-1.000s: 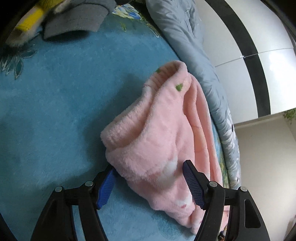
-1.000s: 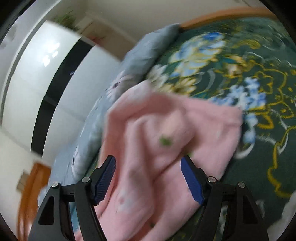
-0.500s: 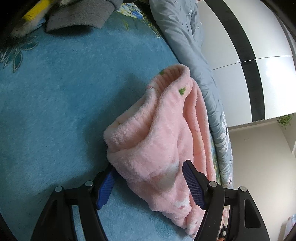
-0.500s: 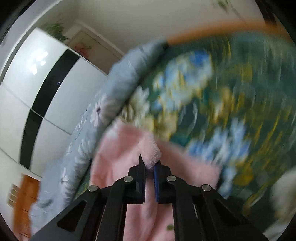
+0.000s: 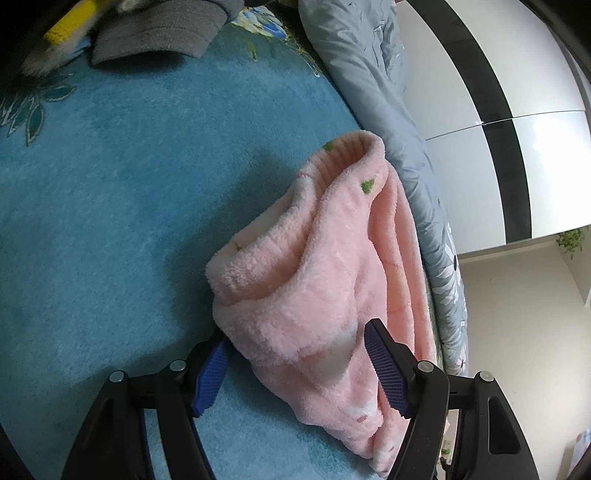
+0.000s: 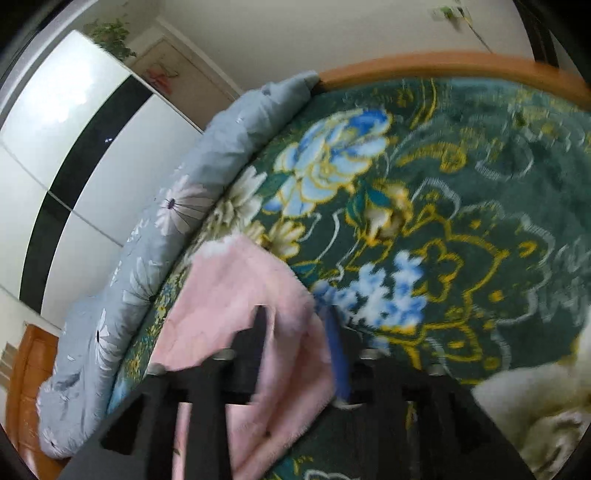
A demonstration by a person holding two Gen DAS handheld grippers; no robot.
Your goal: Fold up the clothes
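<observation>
A fluffy pink garment (image 5: 332, 280) with small green marks lies bunched on the blue plush blanket (image 5: 110, 221). My left gripper (image 5: 295, 369) is open, its blue-padded jaws on either side of the garment's near fold. In the right wrist view the same pink garment (image 6: 236, 295) lies on a dark green floral blanket (image 6: 461, 184). My right gripper (image 6: 295, 332) is blurred; its jaws stand a little apart with pink cloth between and over them. I cannot tell whether it holds the cloth.
A rolled grey floral quilt (image 5: 388, 110) runs along the bed's edge beside the garment, also in the right wrist view (image 6: 184, 206). Grey and yellow clothes (image 5: 159, 33) lie at the far end. A white-and-black wardrobe (image 5: 517, 129) stands beyond. A cream fleece item (image 6: 535, 406) sits at the right.
My right gripper closed on the pink cloth half a second ago and its jaws now stand slightly apart, the view swinging across the bed. The left gripper has barely moved.
</observation>
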